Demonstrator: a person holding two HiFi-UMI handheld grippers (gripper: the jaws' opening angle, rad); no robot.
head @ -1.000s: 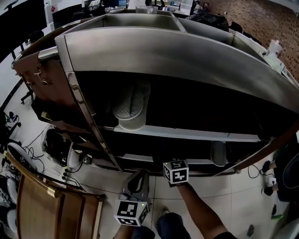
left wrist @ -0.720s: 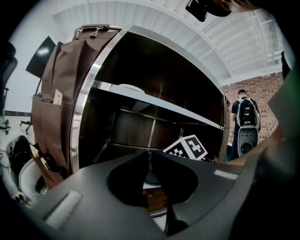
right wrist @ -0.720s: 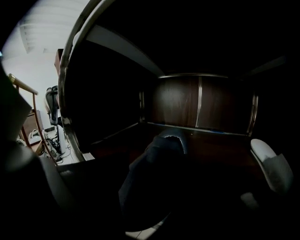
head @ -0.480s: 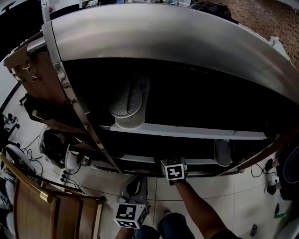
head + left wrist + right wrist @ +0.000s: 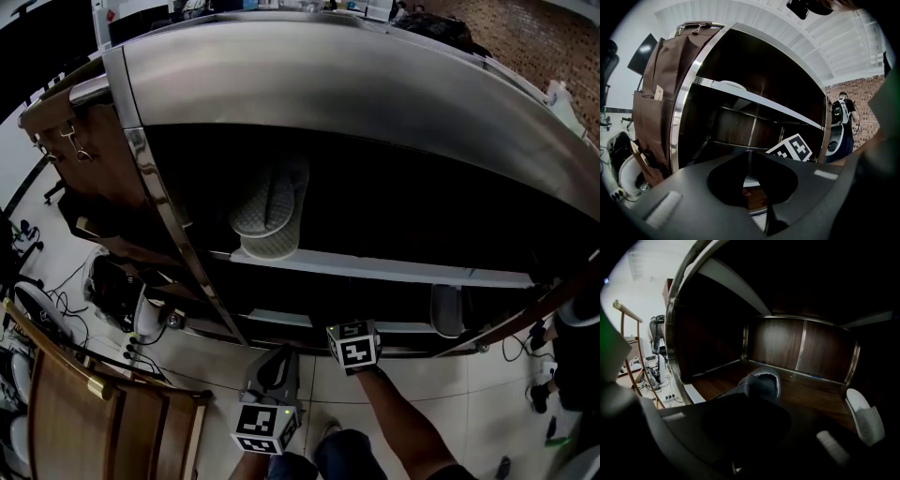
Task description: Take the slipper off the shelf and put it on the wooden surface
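A grey slipper point(image 5: 764, 382) lies on the wooden floor point(image 5: 813, 397) of the shelf unit's lowest compartment. My right gripper point(image 5: 749, 386) reaches in there, its jaws closing on the slipper's near edge. In the head view only its marker cube point(image 5: 353, 345) shows, at the front of the lowest shelf, and the fingertips are hidden. My left gripper point(image 5: 748, 157) hangs shut and empty in front of the unit, low over the tiled floor point(image 5: 275, 367). A light pair of slippers point(image 5: 267, 211) rests on the upper white shelf point(image 5: 375, 267).
Another pale slipper point(image 5: 865, 420) lies at the right of the lowest compartment point(image 5: 447, 309). A steel frame post point(image 5: 178, 234) edges the unit on the left. Brown fabric point(image 5: 651, 122) hangs from its side. Wooden furniture point(image 5: 66, 412) stands at lower left. A person point(image 5: 843, 117) stands far right.
The head view has rocked a little. Both grippers stay in about the same places before the shelf unit.
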